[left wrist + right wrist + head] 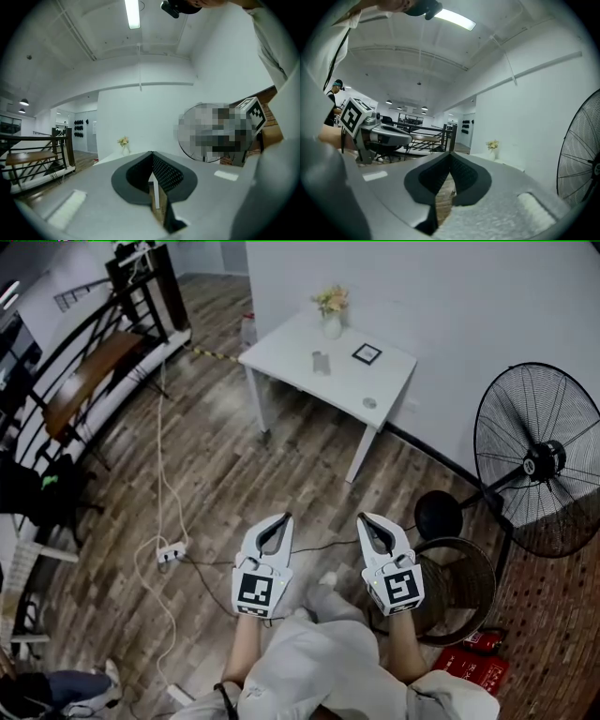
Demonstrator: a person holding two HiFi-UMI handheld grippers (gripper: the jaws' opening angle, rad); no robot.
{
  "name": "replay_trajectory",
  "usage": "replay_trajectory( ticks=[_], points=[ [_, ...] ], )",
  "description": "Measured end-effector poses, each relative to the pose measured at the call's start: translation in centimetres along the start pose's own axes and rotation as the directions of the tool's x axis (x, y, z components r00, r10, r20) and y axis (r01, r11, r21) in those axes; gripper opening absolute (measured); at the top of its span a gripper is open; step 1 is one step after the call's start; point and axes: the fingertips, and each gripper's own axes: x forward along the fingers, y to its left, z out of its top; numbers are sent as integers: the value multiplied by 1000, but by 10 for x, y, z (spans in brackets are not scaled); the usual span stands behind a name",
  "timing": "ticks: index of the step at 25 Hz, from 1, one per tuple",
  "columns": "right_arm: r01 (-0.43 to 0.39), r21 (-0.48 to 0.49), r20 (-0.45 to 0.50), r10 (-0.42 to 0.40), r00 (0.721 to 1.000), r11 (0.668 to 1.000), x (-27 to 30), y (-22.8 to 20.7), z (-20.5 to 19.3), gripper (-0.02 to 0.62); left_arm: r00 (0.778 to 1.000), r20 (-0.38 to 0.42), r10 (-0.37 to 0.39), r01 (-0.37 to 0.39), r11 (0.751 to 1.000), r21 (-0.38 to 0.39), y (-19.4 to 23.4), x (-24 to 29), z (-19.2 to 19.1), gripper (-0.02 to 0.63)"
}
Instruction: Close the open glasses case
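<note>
A white table [281, 357] stands across the room against the wall. On it are a vase of flowers [331, 311], a small grey object [320, 362] too small to identify, a square marker card [367, 353] and a small round thing [369, 402]. I cannot make out an open glasses case. My left gripper [284, 517] and right gripper [364, 517] are held side by side over the wooden floor, well short of the table. Both have their jaws together at the tips with nothing between them. The flowers [123, 141] show beyond the left gripper [151, 153], and flowers [492, 145] show beyond the right gripper [450, 153].
A large standing fan [539, 460] is at the right, with a wicker basket [459, 587] and a red item [478, 667] near it. A power strip with a cable [171, 552] lies on the floor at left. A railing and a wooden bench [84, 381] run along the far left.
</note>
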Motion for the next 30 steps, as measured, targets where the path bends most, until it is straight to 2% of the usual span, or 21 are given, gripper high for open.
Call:
replay_trajectory(
  ticks=[8, 14, 21, 30],
  points=[
    [-21, 30, -22, 22, 1000, 999, 17, -10, -16, 5, 1000, -11, 10, -10, 1000, -11, 6, 20, -10, 20],
    [-48, 53, -19, 49, 999, 997, 61, -49, -23, 5, 999, -44, 29, -30, 1000, -9, 25, 73, -17, 20],
    [-114, 53, -1, 115, 993, 992, 117, -104, -18, 5, 997, -42, 60, -60, 998, 2, 47, 148, -3, 20],
    [-151, 67, 1, 152, 988, 986, 174, -152, -24, 5, 991, -70, 113, -112, 994, 8, 75, 202, -2, 20]
  ],
)
